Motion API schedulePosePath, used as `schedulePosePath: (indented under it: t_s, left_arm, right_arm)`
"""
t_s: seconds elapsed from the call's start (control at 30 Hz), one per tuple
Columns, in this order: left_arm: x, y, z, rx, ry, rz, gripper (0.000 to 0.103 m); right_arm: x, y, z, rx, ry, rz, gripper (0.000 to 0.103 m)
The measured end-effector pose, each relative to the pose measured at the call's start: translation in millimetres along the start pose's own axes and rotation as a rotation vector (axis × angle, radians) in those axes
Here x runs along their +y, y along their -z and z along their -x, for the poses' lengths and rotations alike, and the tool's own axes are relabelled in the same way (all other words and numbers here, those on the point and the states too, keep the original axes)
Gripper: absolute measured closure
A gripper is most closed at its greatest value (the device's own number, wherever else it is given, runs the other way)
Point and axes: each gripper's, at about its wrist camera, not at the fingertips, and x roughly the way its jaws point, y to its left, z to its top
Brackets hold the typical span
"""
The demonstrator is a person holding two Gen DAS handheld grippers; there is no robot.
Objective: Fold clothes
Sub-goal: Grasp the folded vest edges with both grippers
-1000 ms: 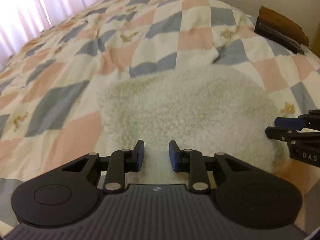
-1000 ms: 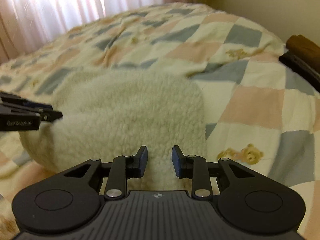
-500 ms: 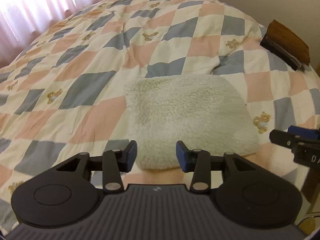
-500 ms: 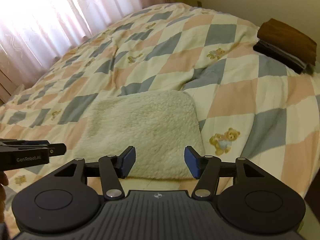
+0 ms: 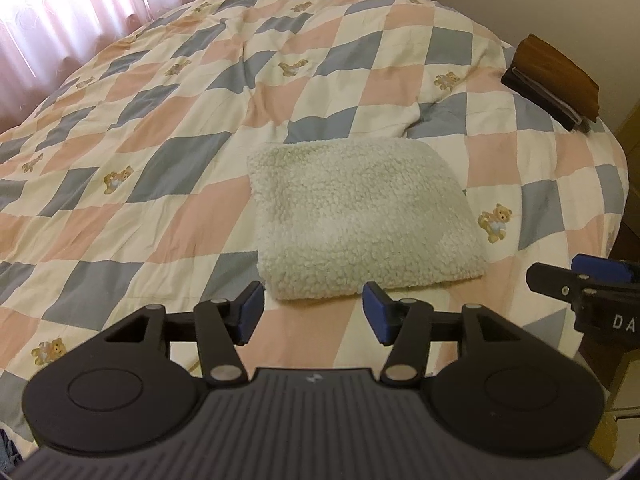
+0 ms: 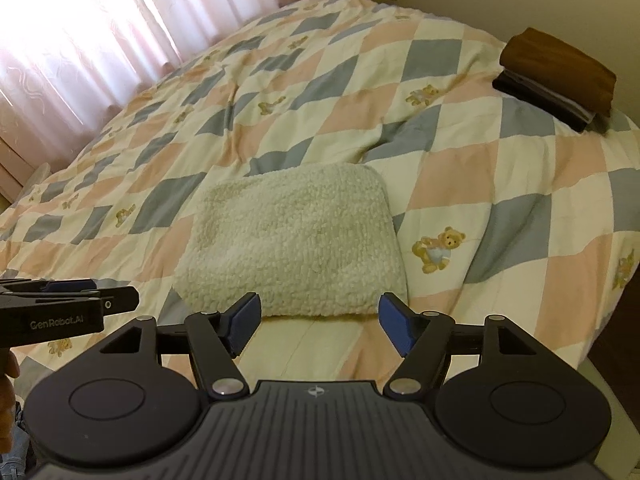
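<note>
The folded cream fleece garment (image 5: 362, 220) lies flat on the checked pink, grey and cream quilt (image 5: 160, 128) of the bed. It is just ahead of the left gripper (image 5: 314, 314) and the right gripper (image 6: 320, 322). Both have fingers spread wide, holding nothing, apart from the garment.

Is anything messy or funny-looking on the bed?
Not really. The fluffy white garment lies neatly folded on the quilt, the folded stack sits tidy near the far corner. Only the quilt is a bit rumpled behind it.

My jaws wide, clear of the fleece

Folded cream fleece (image 6: 292, 248) lies on the quilted bed (image 6: 500, 184) ahead of my right gripper (image 6: 320, 322).
</note>
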Motion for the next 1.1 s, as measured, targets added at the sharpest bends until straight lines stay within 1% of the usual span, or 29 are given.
schedulePosePath:
  t_s: [0.03, 0.1, 0.4, 0.5, 0.6, 0.7, 0.8, 0.83, 0.97, 1.0, 1.03, 1.1]
  left_arm:
    - [1, 1, 2, -0.002, 0.002, 0.001, 0.046]
    - [4, 3, 4, -0.005, 0.002, 0.006, 0.044]
    - [16, 12, -4, 0.021, -0.012, 0.003, 0.044]
    - [17, 15, -6, 0.021, -0.004, 0.002, 0.044]
    - [20, 17, -7, 0.006, 0.026, 0.010, 0.044]
    - [41, 18, -13, -0.002, 0.106, 0.079, 0.037]
    - [75, 17, -31, 0.000, 0.201, 0.189, 0.036]
    - [85, 16, -39, -0.003, 0.219, 0.215, 0.036]
    - [125, 10, -80, -0.021, 0.306, 0.293, 0.035]
    - [135, 8, -96, -0.020, 0.336, 0.324, 0.033]
    - [145, 6, -112, -0.017, 0.366, 0.353, 0.033]
    - [157, 1, -146, 0.013, 0.423, 0.398, 0.032]
  right_arm:
    - [1, 0, 1, 0.002, 0.002, 0.001, 0.035]
    - [3, 0, 1, 0.005, 0.006, 0.003, 0.034]
    - [7, 4, -6, 0.020, 0.010, -0.008, 0.034]
    - [5, 8, -8, 0.029, 0.015, -0.013, 0.033]
    - [-2, 13, -10, 0.039, 0.006, -0.013, 0.031]
    - [-18, 19, -13, 0.039, -0.020, -0.025, 0.027]
    - [-43, 25, -20, 0.036, -0.055, -0.063, 0.026]
    - [-51, 27, -25, 0.037, -0.063, -0.083, 0.026]
    - [-84, 33, -48, 0.039, -0.109, -0.161, 0.026]
    - [-90, 33, -56, 0.035, -0.122, -0.173, 0.026]
    - [-95, 32, -63, 0.032, -0.135, -0.183, 0.026]
    - [-105, 26, -80, 0.017, -0.158, -0.192, 0.026]
